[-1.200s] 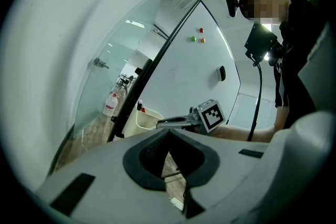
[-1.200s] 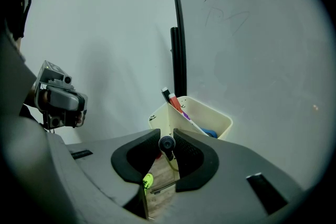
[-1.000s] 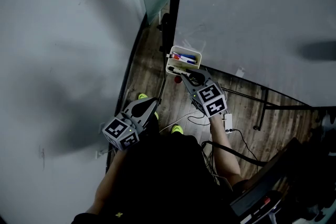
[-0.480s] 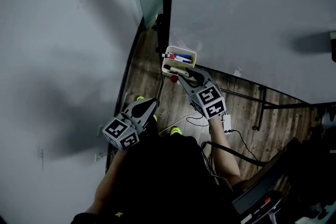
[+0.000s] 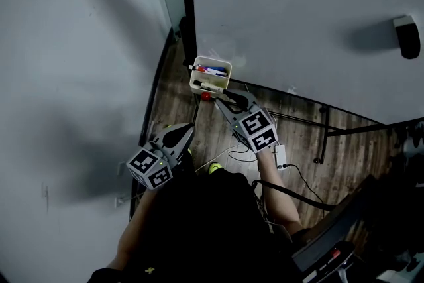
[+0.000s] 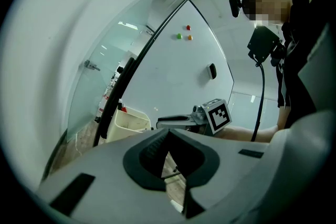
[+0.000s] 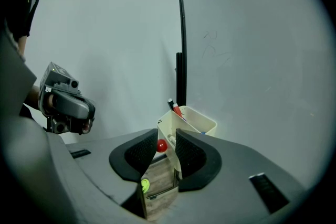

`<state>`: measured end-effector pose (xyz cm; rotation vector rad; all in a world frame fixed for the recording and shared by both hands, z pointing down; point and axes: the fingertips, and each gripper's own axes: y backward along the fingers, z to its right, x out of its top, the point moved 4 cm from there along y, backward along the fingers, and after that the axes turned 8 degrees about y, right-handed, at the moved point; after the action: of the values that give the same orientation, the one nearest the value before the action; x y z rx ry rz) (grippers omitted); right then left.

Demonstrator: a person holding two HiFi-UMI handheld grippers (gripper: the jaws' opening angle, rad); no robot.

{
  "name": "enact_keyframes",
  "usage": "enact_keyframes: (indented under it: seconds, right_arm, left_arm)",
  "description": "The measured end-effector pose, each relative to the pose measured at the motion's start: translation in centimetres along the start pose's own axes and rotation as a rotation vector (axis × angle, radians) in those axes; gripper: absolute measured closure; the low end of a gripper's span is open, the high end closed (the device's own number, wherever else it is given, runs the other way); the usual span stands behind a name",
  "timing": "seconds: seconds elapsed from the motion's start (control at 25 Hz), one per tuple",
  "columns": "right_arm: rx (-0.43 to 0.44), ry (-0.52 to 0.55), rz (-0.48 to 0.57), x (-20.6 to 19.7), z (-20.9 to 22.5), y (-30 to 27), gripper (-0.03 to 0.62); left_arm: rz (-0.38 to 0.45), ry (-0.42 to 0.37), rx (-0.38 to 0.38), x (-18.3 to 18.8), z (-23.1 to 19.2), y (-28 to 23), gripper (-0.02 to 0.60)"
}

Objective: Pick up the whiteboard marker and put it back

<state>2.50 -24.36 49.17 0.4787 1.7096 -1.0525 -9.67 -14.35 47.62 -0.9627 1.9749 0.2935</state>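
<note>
The right gripper (image 5: 225, 100) has drawn back from the marker holder (image 5: 228, 75). Its fingers (image 7: 191, 153), just closing slightly, stand partly open and empty. The whiteboard marker (image 5: 211, 85) lies in the holder. The left gripper (image 5: 187, 130) fingers are together and empty.

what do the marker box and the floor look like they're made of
Marker box: probably moulded plastic, going by the smooth cream matte walls and rounded rim. Floor: wood or wood-look planks, brown, with visible grain and board seams. Whether it is real wood or laminate cannot be told.
</note>
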Motion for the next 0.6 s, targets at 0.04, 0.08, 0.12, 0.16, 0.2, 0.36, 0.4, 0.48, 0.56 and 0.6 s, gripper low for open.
enact_keyframes:
  seconds: [0.04,0.08,0.12,0.16,0.2,0.36,0.4,0.48,0.56,0.6]
  right_arm:
    - [0.007,-0.003,0.009,0.0,-0.2,0.4,0.487]
    - [0.019,-0.009,0.018,0.1,-0.4,0.9,0.488]
    - [0.034,-0.015,0.026,0.0,-0.6,1.3,0.491]
    - [0.047,-0.018,0.032,0.0,-0.9,1.8,0.493]
    - [0.055,-0.017,0.038,0.0,-1.1,2.3,0.501]
    - [0.086,0.009,0.065,0.6,-1.9,4.2,0.586]
    - [0.098,0.014,0.067,0.6,-2.2,4.6,0.586]
    - [0.117,0.015,0.071,0.5,-2.5,5.5,0.586]
    - [0.132,0.003,0.078,0.3,-2.7,6.3,0.586]
    - [0.139,-0.003,0.079,0.2,-2.8,6.7,0.586]
  left_arm:
    - [0.004,-0.003,0.004,-0.2,0.4,-0.1,0.56]
    - [0.009,-0.005,0.009,-0.4,0.8,-0.2,0.56]
    - [0.013,-0.005,0.013,-0.6,1.3,-0.4,0.56]
    - [0.016,-0.005,0.016,-0.9,1.8,-0.5,0.56]
    - [0.018,-0.005,0.019,-1.3,2.3,-0.5,0.56]
    - [0.032,-0.007,0.047,-2.4,3.9,-0.3,0.56]
    - [0.036,-0.004,0.055,-2.6,4.3,-0.2,0.56]
    - [0.042,-0.002,0.067,-2.9,5.0,-0.1,0.559]
    - [0.045,-0.007,0.076,-3.2,5.5,0.0,0.56]
    - [0.045,-0.01,0.079,-3.2,5.7,0.0,0.559]
